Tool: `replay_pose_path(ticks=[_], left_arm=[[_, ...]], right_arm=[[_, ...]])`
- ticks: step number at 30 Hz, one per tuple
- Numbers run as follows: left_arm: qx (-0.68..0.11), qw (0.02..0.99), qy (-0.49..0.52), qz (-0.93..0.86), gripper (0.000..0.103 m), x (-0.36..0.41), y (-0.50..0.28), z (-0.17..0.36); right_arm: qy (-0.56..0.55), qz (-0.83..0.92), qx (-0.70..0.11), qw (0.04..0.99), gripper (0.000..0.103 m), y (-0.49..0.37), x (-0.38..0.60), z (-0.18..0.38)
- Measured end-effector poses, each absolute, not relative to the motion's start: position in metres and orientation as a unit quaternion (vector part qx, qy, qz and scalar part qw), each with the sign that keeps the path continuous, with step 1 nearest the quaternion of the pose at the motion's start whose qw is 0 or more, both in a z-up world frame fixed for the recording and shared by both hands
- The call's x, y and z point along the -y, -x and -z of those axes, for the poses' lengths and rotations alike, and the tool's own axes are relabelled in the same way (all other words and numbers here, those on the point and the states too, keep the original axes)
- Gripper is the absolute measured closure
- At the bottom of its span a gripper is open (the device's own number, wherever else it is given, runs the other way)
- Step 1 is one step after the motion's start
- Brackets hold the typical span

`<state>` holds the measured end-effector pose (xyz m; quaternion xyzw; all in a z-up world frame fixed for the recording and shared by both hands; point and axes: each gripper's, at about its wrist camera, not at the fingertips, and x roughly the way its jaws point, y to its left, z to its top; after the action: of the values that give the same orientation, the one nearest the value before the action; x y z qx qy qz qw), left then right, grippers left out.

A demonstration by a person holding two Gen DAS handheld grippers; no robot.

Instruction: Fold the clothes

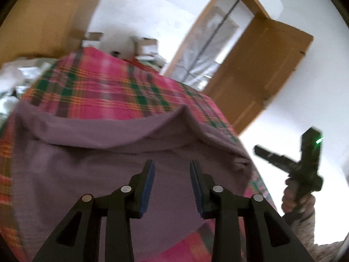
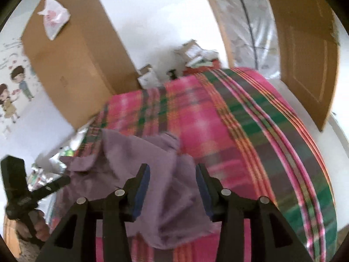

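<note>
Lay rumpled, the purple garment (image 1: 113, 166), on a pink-and-green plaid bedcover (image 1: 104, 87), one edge folded up into a peak. Hung over it with jaws parted and gripping nothing, the left tongs (image 1: 172, 185); hung likewise over its crumpled end, blue pads wide apart and bare, the right tongs (image 2: 172, 187). Stood beyond the bed, a wooden door (image 1: 259, 74) and a tall cardboard box (image 2: 72, 54).

garment (image 1: 122, 174) on bedspread (image 1: 104, 87) | boxes (image 2: 148, 76) behind bed | wardrobe (image 2: 72, 65) left | door (image 1: 261, 74) right
</note>
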<state>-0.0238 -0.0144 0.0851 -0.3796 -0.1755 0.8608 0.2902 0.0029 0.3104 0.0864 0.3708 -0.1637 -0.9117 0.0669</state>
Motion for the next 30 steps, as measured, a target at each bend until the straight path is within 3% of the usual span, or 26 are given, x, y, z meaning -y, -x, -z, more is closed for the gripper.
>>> replay_pose_path(ticks=[5,11,18,22,24,30], left_arm=[[0.174,0.353,0.402,-0.827,0.056,-0.033,0.039,-0.087],[0.162,0.399,0.415,-0.801,0.056,-0.08,0.053,-0.088],[0.198,0.376,0.447,-0.787,0.056,-0.093,0.085,-0.082],[0.211,0.368,0.476,-0.77,0.056,-0.1,0.097,-0.075],[0.214,0.355,0.49,-0.767,0.056,-0.1,0.1,-0.071],[0.265,0.335,0.526,-0.735,0.056,-0.098,0.111,-0.051]], right_arm=[[-0.409,0.891,0.195,0.042,0.055,-0.011,-0.334,-0.048],[-0.436,0.882,0.171,0.047,0.054,-0.009,-0.325,-0.025],[-0.442,0.879,0.165,0.058,0.052,-0.003,-0.312,-0.011],[-0.441,0.879,0.17,0.067,0.068,-0.001,-0.308,-0.009],[-0.439,0.881,0.164,0.066,0.083,0.0,-0.307,-0.01],[-0.391,0.905,0.152,0.077,0.09,-0.015,-0.3,-0.034]])
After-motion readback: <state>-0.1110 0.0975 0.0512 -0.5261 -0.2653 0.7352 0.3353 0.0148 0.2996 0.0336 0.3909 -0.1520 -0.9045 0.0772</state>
